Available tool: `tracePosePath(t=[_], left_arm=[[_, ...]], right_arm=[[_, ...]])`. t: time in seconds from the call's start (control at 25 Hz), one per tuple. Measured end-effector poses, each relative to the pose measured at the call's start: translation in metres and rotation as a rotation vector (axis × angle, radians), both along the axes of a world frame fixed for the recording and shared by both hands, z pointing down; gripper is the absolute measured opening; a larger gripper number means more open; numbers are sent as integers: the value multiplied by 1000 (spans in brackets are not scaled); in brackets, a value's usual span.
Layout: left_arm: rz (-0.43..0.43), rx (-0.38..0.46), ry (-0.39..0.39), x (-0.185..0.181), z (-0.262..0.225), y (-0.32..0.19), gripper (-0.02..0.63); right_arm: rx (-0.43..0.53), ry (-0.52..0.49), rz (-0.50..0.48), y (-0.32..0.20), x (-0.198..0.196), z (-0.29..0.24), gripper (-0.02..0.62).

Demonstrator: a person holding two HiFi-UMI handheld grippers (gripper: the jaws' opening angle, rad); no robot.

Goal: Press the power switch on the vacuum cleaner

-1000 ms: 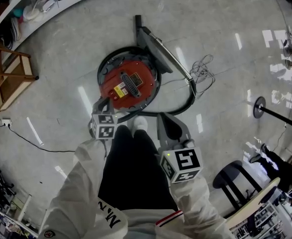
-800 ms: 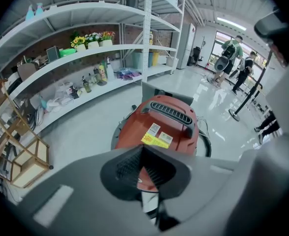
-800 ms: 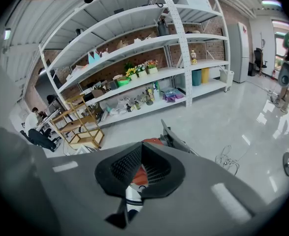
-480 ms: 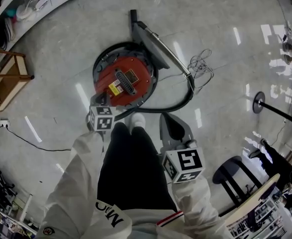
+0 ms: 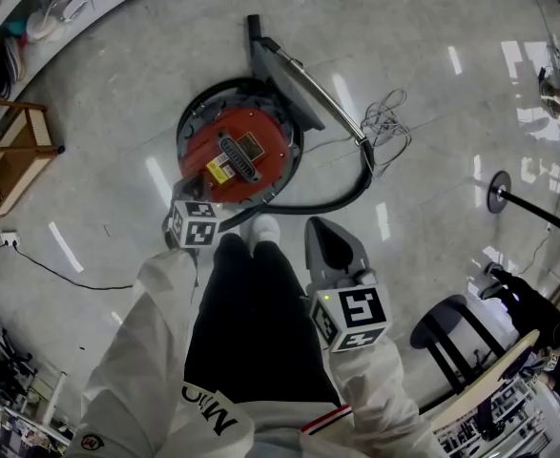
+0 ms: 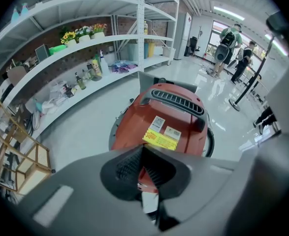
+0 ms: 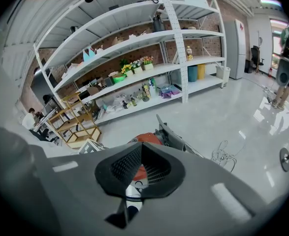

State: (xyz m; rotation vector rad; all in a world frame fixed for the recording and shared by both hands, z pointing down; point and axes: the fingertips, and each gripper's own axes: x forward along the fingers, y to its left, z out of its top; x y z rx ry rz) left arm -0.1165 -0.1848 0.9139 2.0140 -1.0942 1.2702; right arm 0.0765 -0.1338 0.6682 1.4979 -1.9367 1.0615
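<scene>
The vacuum cleaner (image 5: 239, 156) is a round red canister with a black handle grille and a yellow label, lying on the floor in front of my feet. Its grey wand (image 5: 306, 86) and black hose (image 5: 348, 193) run off to the right. My left gripper (image 5: 188, 198) hangs just above the canister's near left edge. In the left gripper view the red canister (image 6: 171, 124) fills the middle beyond that gripper (image 6: 142, 149), whose jaws are shut on nothing. My right gripper (image 5: 323, 229) is shut and empty beside my right leg, short of the hose. I cannot pick out the switch.
A loose cord (image 5: 386, 127) lies right of the wand. A wooden step frame (image 5: 12, 156) stands at the left, with white shelving behind it (image 7: 134, 68). A black stool (image 5: 449, 337) and a round stand base (image 5: 497, 198) are on the right. A thin cable (image 5: 70, 270) crosses the floor.
My left gripper has edged a little forward toward the red canister's near edge. The right gripper has stayed where it was. Both remain shut.
</scene>
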Motion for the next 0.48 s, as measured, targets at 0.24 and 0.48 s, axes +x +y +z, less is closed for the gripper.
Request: tracePosePath(t=[0.24,0.48], left_arm=[[-21,-15,10,-1,1,-1,0],[-23,-6,3,-2,1,-1,0]], right_arm=[[-4,-2,-7,-3,0,2,0],[-9,-3,-14,-3,0,4,0]])
